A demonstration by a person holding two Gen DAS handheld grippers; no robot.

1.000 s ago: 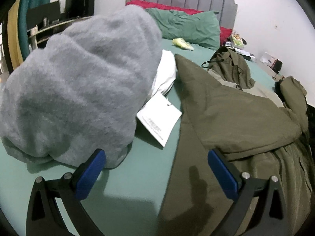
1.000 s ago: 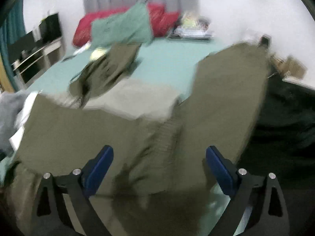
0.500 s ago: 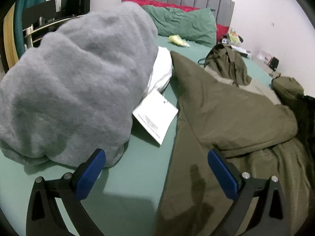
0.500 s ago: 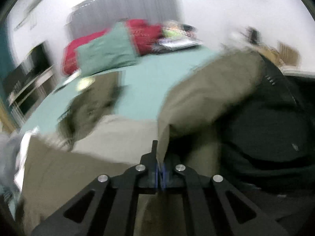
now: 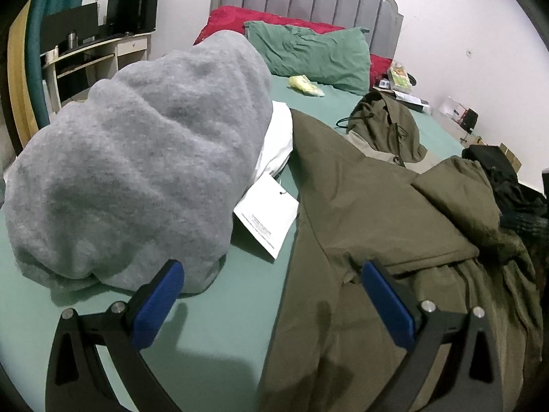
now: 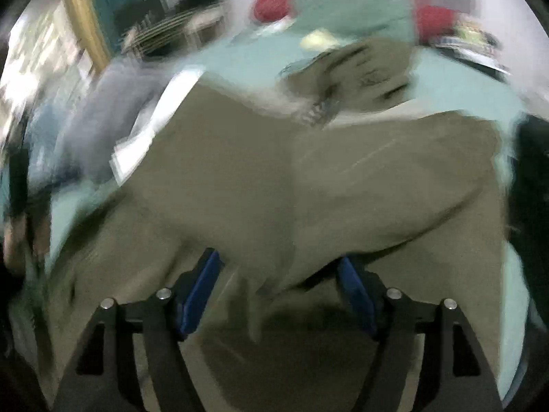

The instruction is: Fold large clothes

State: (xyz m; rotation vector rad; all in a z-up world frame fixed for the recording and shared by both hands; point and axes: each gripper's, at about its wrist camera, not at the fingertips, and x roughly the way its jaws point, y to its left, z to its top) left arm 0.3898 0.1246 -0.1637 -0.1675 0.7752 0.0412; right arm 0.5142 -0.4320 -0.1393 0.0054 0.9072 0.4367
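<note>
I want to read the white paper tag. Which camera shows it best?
The left wrist view: the white paper tag is sharp there, lying on the green sheet between the grey fleece and the olive jacket. The right wrist view is too blurred to make it out.

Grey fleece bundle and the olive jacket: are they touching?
Apart. In the left wrist view the grey fleece bundle and the olive jacket have green sheet and a white tag between them.

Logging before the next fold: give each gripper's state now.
Left gripper: open, empty.
Right gripper: just opened, pads clear of the olive jacket.
</note>
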